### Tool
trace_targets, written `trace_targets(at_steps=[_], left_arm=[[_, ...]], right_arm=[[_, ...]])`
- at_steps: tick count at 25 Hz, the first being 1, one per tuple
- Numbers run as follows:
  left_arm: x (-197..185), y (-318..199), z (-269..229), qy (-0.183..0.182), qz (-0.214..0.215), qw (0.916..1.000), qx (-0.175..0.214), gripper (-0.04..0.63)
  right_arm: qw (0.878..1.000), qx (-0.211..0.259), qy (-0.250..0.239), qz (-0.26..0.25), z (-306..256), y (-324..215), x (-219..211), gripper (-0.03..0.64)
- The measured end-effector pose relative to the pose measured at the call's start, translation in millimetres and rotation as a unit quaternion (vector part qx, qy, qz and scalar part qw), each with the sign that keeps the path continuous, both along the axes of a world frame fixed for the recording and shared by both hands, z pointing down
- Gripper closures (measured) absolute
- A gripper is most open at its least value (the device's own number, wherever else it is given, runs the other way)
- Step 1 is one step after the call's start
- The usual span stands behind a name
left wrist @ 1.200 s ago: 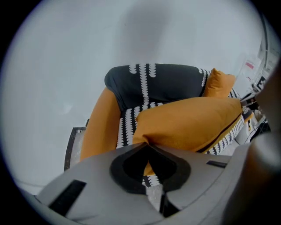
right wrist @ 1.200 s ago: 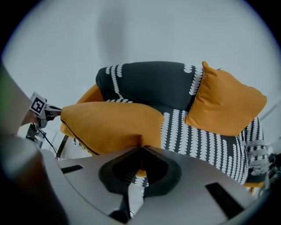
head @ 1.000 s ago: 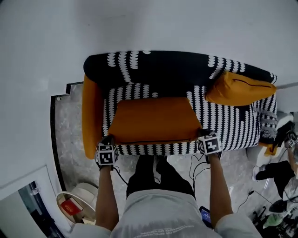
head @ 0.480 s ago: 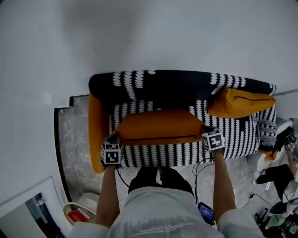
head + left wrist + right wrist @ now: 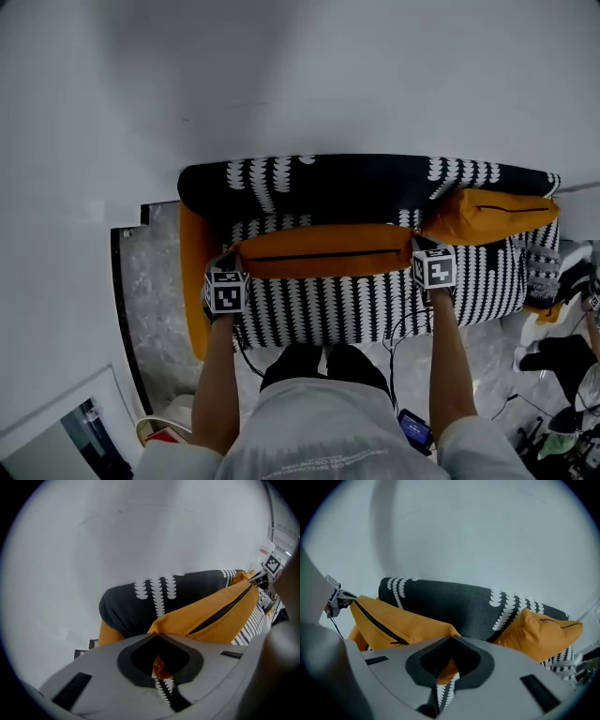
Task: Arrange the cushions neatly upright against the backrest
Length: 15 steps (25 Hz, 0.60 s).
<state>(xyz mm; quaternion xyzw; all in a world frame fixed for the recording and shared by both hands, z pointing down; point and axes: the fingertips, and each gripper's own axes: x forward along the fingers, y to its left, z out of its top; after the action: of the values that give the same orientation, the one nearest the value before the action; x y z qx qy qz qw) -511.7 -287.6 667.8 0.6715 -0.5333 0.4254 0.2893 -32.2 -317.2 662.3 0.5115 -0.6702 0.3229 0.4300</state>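
The step in hand is standing the long orange cushion (image 5: 328,250) up against the sofa's backrest (image 5: 356,183). In the head view it hangs edge-on across the middle of the frame from 9 to 3 o'clock, its zip (image 5: 319,254) facing up and the patterned seat (image 5: 356,305) below it at 6. The left gripper (image 5: 228,269) is clamped on the cushion's 9 o'clock corner. The right gripper (image 5: 424,251) is clamped on the 3 o'clock corner. Each gripper's own view shows orange fabric pinched between closed jaws. A second orange cushion (image 5: 487,217) sits at 2 o'clock, leaning into the corner by the armrest, apparently just touching the long one's end. The next move probably calls for carrying the cushion the last bit toward 12 o'clock, setting its lower edge on the seat with its face flat against the backrest, and only then letting both corners go together so it does not flop forward. No brand or label can be read: the grippers' marker cubes (image 5: 225,294) carry only black-and-white squares, and the faint print on the person's shirt (image 5: 319,441) is too blurred to make out.
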Motion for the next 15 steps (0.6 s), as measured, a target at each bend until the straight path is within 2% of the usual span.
trace_targets(at_steps=[7, 15], left_arm=[[-2, -46, -2, -0.004, 0.003, 0.9999, 0.015, 0.572], [-4, -84, -7, -0.006, 0.003, 0.9995, 0.03, 0.563]], right_arm=[[0.999, 0.028, 0.033, -0.002, -6, -45, -1, 0.604], [0.998, 0.066, 0.017, -0.009, -17, -70, -7, 0.604]])
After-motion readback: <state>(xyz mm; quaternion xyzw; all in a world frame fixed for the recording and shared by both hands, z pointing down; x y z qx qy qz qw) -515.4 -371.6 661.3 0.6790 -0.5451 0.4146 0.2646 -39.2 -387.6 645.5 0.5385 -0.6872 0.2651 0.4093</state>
